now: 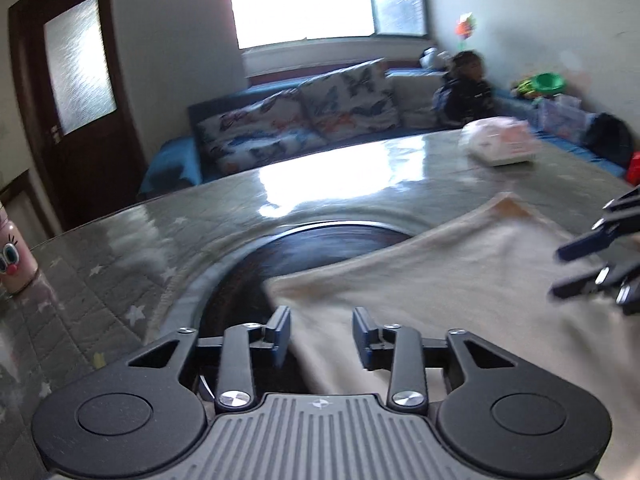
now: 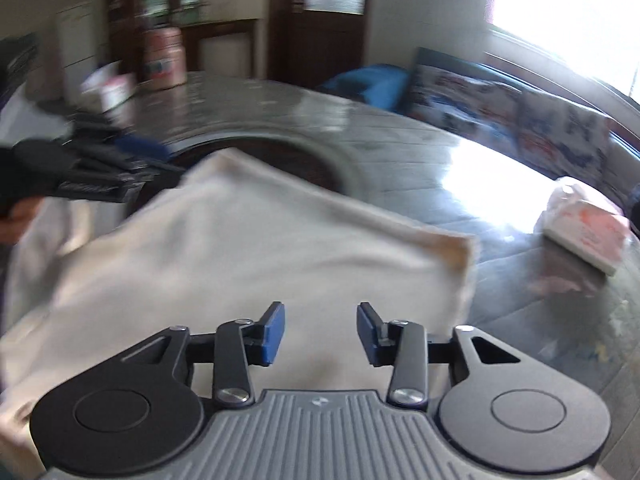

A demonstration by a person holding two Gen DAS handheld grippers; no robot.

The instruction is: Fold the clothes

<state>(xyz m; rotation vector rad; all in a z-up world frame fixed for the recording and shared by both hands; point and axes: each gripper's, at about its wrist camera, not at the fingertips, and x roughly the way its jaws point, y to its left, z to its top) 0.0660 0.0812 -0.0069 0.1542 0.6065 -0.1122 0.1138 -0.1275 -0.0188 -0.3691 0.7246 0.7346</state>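
Note:
A cream cloth (image 1: 460, 276) lies folded on the glass-topped table (image 1: 340, 168); it also shows in the right wrist view (image 2: 248, 248). My left gripper (image 1: 321, 334) is open and empty over the cloth's near left edge, and appears at the left of the right wrist view (image 2: 152, 168). My right gripper (image 2: 320, 332) is open and empty above the cloth's near side, and appears at the right edge of the left wrist view (image 1: 560, 272). Both views are motion-blurred.
A dark round inset (image 1: 320, 248) sits in the table's middle, partly under the cloth. A white and pink packet (image 1: 500, 144) lies at the far right. A pink bottle (image 1: 12, 256) stands at the left. A sofa (image 1: 300, 116) and a child (image 1: 464, 88) are behind.

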